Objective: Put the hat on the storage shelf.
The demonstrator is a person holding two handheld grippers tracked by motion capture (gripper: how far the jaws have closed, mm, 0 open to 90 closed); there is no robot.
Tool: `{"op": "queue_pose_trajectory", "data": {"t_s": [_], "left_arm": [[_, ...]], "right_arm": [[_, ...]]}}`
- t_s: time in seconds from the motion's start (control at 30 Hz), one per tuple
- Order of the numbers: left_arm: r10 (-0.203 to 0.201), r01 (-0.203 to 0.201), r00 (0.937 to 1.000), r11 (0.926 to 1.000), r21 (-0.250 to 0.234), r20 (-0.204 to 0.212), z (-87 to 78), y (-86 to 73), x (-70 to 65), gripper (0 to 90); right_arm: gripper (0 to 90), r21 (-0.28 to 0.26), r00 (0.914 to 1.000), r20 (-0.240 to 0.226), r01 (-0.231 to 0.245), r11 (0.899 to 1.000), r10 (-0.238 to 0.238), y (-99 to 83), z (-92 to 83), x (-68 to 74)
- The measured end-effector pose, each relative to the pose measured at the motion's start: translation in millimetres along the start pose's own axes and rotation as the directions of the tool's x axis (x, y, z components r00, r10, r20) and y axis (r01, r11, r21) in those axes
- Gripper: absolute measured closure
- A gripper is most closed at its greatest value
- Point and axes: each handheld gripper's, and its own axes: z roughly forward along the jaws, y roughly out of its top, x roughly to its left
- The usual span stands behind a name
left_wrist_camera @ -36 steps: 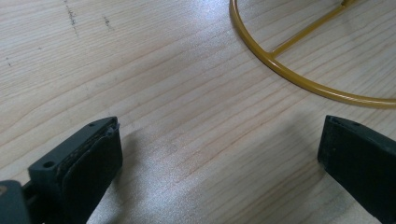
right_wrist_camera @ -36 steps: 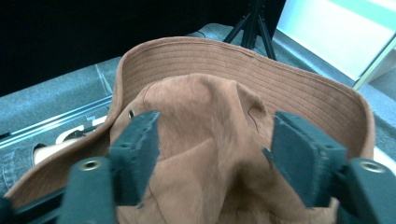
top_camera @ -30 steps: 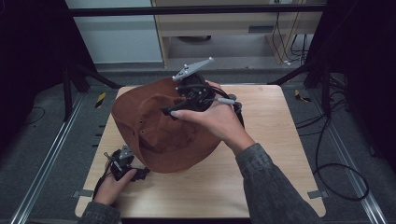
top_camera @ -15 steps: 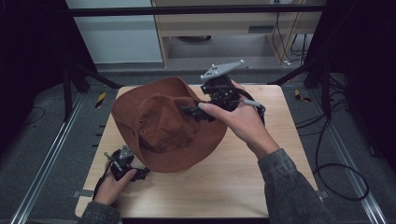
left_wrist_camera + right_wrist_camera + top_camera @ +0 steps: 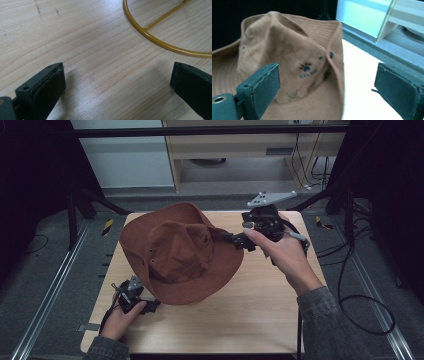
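Observation:
A brown wide-brimmed hat (image 5: 175, 255) sits over the left middle of the wooden table (image 5: 250, 320), crown up and tilted. My right gripper (image 5: 233, 240) hovers just right of its brim, pointing at it. Its jaws have just been opening and stand open with nothing pressed between them. In the right gripper view the hat (image 5: 294, 62) lies just beyond the right gripper (image 5: 327, 75). My left gripper (image 5: 135, 296) rests low at the near left, by the brim's front edge. In the left gripper view the left gripper (image 5: 118, 72) is open over bare wood.
A yellow wire ring (image 5: 160, 40) lies on the table ahead of the left gripper. A cabinet (image 5: 235, 150) stands behind the table. Cables (image 5: 365, 300) trail on the floor at the right. Metal rails (image 5: 50, 290) run along the left.
The right hand has drawn away to the right from the hat's crown, leaving the hat resting. More of the crown shows now. The left hand has stayed put.

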Motion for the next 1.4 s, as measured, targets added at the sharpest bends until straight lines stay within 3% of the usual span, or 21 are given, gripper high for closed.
{"op": "queue_pose_trajectory", "data": {"t_s": [0.17,0.6,0.77,0.8,0.9,1.03,1.2,1.23,1.27,1.4], "left_arm": [[0.001,-0.001,1.0000,1.0000,0.003,0.003,-0.1,0.0,0.1,0.0],[0.004,-0.004,1.0000,1.0000,0.003,0.002,-0.2,0.1,0.3,0.0],[0.004,-0.004,1.0000,1.0000,0.003,0.002,-0.2,0.1,0.3,0.0],[0.005,-0.005,1.0000,1.0000,0.003,0.002,-0.2,0.1,0.3,0.0],[0.005,-0.005,1.0000,1.0000,0.003,0.001,-0.2,0.1,0.3,0.0],[0.005,-0.005,1.0000,1.0000,0.003,0.002,-0.2,0.1,0.3,0.0],[0.005,-0.005,1.0000,1.0000,0.003,0.001,-0.2,0.1,0.3,0.0],[0.004,-0.004,1.0000,1.0000,0.003,0.001,-0.2,0.0,0.3,0.0],[0.004,-0.004,1.0000,1.0000,0.003,0.001,-0.2,0.0,0.3,0.0],[0.004,-0.004,1.0000,1.0000,0.002,0.001,-0.2,0.0,0.2,0.0]], "right_arm": [[6.9,-0.006,0.9984,0.048,-0.030,1.000,0.030,-17.8,-17.6,-17.5],[7.6,0.007,0.9913,0.113,-0.068,0.998,0.067,-55.8,-36.2,-37.7],[8.7,0.026,0.9830,0.162,-0.092,0.995,0.087,-91.2,-40.6,-44.0],[8.7,0.026,0.9830,0.162,-0.092,0.995,0.087,-91.2,-40.6,-44.0],[8.6,0.034,0.9780,0.179,-0.115,0.993,0.107,-119.0,-41.7,-48.2],[8.6,0.035,0.9752,0.177,-0.141,0.989,0.133,-136.9,-42.0,-51.8],[8.6,0.090,0.9698,0.180,-0.183,0.979,0.164,-174.5,-31.2,-57.2],[8.5,0.103,0.9695,0.183,-0.184,0.978,0.163,-181.2,-27.8,-57.7],[8.1,0.149,0.9717,0.190,-0.170,0.974,0.140,-191.0,-20.9,-58.2],[9.1,0.205,0.9707,0.203,-0.170,0.964,0.128,-206.7,-8.3,-58.8]]}}
